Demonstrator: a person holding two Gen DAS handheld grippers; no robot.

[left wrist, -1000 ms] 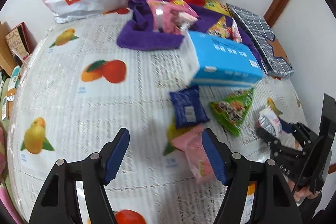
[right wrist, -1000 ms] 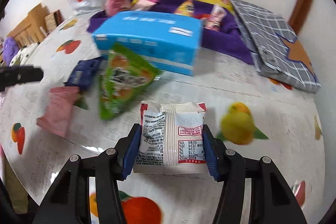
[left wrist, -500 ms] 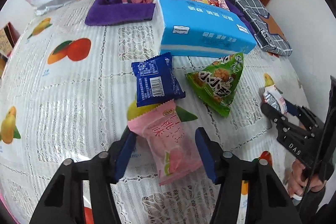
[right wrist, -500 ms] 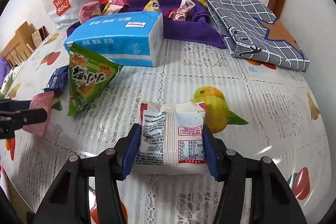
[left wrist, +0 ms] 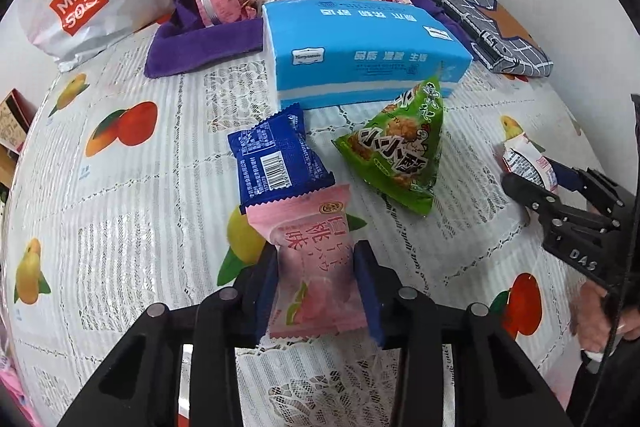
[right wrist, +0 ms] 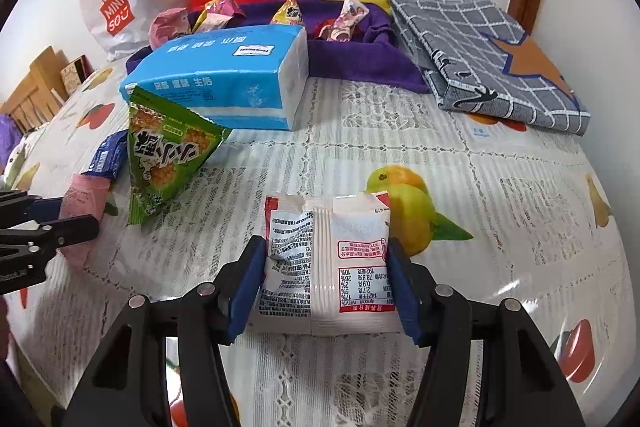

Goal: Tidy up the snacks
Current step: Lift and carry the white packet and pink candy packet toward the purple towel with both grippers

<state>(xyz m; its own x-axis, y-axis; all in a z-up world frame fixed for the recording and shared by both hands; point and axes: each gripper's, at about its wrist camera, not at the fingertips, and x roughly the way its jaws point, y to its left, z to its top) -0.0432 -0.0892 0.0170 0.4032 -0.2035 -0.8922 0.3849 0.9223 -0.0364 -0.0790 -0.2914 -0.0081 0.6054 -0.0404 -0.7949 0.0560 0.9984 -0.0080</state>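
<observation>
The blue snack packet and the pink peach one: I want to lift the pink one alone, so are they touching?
Touching. The left wrist view shows the blue snack packet with its crimped lower edge overlapping the top of the pink peach packet.

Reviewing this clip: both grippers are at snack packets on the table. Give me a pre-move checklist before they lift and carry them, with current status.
1. Left gripper pads on the pink packet: ok, jaws closing on its sides.
2. Right gripper firm on the white packet: cannot tell; jaws opening, packet between them.
3. Blue packet clear of the pink one: not ok, its edge overlaps.
4. Purple cloth with snacks reachable: ok, behind the tissue pack.
5. Green triangular packet clear of both grippers: ok.
</observation>
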